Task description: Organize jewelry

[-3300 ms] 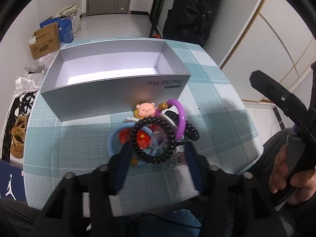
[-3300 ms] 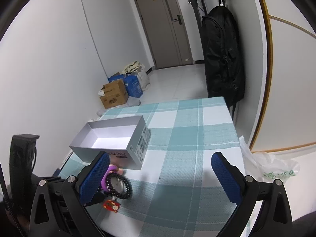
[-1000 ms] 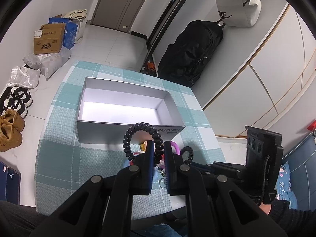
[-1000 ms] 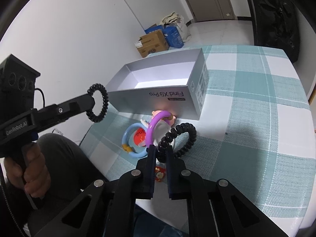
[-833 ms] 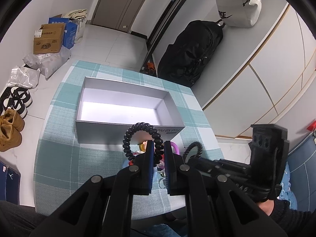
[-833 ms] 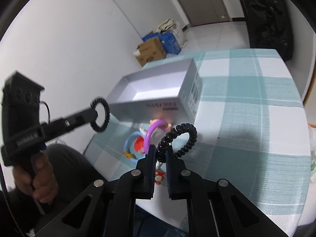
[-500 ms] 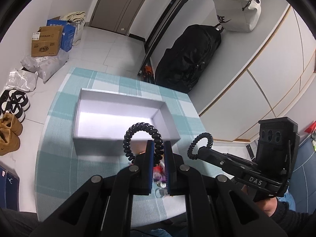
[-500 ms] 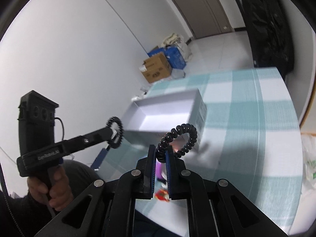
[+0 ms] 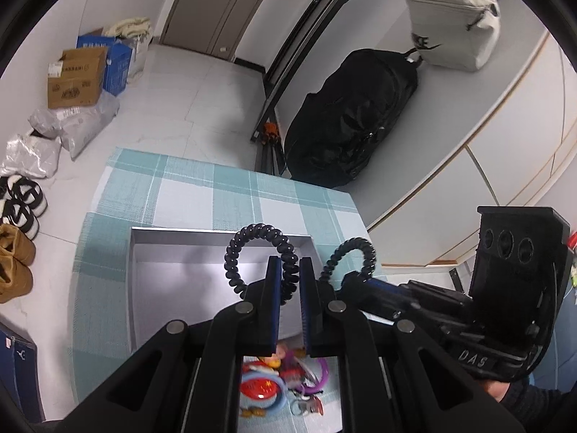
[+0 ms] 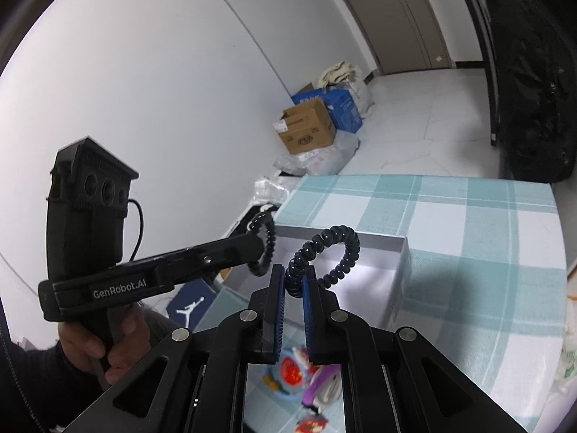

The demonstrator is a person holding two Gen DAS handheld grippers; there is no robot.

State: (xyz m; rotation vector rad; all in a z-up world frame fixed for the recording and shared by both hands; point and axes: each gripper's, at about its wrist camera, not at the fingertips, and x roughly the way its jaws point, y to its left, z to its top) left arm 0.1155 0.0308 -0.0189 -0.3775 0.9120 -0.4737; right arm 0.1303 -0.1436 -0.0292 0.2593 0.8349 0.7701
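Observation:
My left gripper (image 9: 287,265) is shut on a black spiral hair tie (image 9: 236,249), held high above the open grey box (image 9: 151,281). My right gripper (image 10: 292,272) is shut on a second black spiral hair tie (image 10: 346,249), also above the box (image 10: 382,243). The two grippers are side by side; the right one shows in the left wrist view (image 9: 351,281), the left one in the right wrist view (image 10: 259,249). A heap of jewelry (image 9: 281,386) with a purple ring, a blue ring and red charms lies on the table below, in front of the box (image 10: 310,379).
The table carries a teal checked cloth (image 9: 187,187). On the floor are cardboard boxes (image 9: 74,79), plastic bags and shoes (image 9: 21,198) to the left. A black bag (image 9: 353,122) and white bag hang by the wall behind.
Both grippers have risen and moved forward with their hair ties, from above the jewelry heap to above the box, and come closer together.

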